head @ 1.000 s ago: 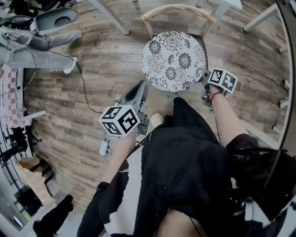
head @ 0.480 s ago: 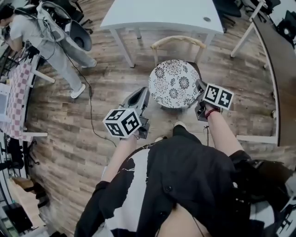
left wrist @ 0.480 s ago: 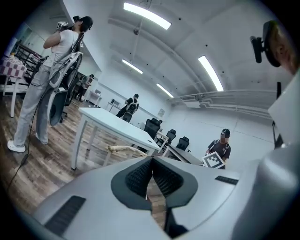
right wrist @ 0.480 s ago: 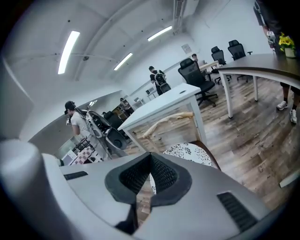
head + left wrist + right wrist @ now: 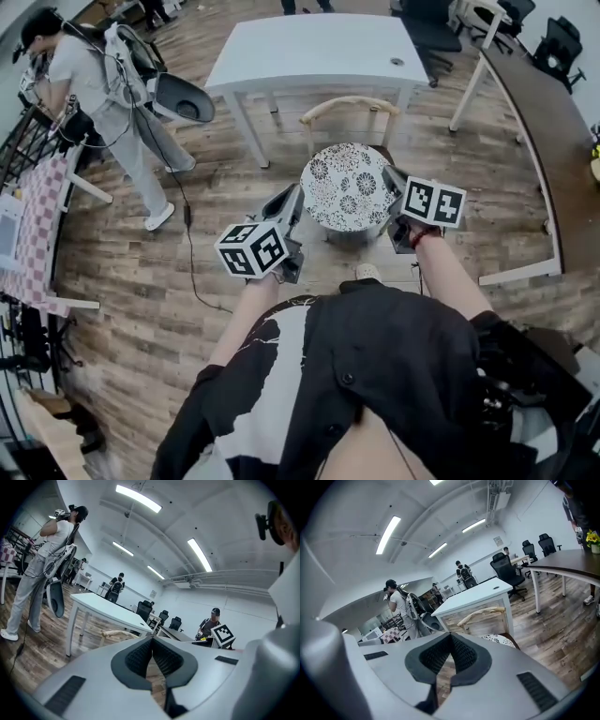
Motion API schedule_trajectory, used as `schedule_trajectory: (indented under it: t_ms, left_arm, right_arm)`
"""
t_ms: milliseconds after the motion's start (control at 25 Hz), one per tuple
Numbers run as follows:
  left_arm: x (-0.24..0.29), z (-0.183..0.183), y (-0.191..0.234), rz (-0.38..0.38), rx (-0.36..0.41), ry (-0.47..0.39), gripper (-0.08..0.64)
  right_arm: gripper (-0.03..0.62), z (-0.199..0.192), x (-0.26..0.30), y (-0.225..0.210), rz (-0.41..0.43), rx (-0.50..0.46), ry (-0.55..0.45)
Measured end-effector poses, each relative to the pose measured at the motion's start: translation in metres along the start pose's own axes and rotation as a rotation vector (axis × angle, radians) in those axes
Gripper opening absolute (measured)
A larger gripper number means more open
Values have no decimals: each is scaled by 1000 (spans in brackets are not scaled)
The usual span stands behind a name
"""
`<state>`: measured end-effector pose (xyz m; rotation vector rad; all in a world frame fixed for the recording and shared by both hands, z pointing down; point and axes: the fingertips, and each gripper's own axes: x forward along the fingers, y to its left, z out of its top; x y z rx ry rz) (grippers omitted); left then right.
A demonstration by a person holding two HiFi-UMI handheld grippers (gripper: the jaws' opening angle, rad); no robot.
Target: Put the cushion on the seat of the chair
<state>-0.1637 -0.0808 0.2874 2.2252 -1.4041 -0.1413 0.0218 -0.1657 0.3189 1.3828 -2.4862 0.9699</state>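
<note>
Raised since the frame of a second ago: the left hand-held gripper (image 5: 289,201) and the right hand-held gripper (image 5: 395,180), which then sat low on either side of the seat. The head view has widened as well, so that the white desk (image 5: 309,49) and a standing person (image 5: 94,89) now show in full.

Cushion (image 5: 349,186): round, white with a dark flower pattern. It lies flat on the seat of the chair (image 5: 350,105) and covers it. The chair's curved pale wooden back is on the far side, close to the near edge of the white desk.

Left hand-held gripper, own view (image 5: 152,641): the two dark ribbed pads meet at their tips and nothing is between them. In the head view it is just left of the cushion, apart from it, with its marker cube (image 5: 251,248) nearer the person.

Right hand-held gripper, own view (image 5: 451,637): the jaws are closed in the same way and empty. A strip of the cushion (image 5: 501,641) and the chair back (image 5: 480,615) show beyond them. In the head view it is at the cushion's right edge, and whether it touches cannot be told.

Surroundings: wooden floor (image 5: 141,272) with a dark cable (image 5: 187,248) trailing across it, and a dark curved desk (image 5: 548,131) at the right.
</note>
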Motion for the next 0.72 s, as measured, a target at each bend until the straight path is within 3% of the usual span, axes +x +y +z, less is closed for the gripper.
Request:
schedule_trajectory:
  t_ms: [280,720]
  left_arm:
    - [3,19,4,-20,-2,24,15]
    - [-11,-38,-17,-5,0,31,15]
  right_arm:
    - [15,19,-1,17,-23,-69,32]
    - [15,-25,-27,-6,6,-71,45]
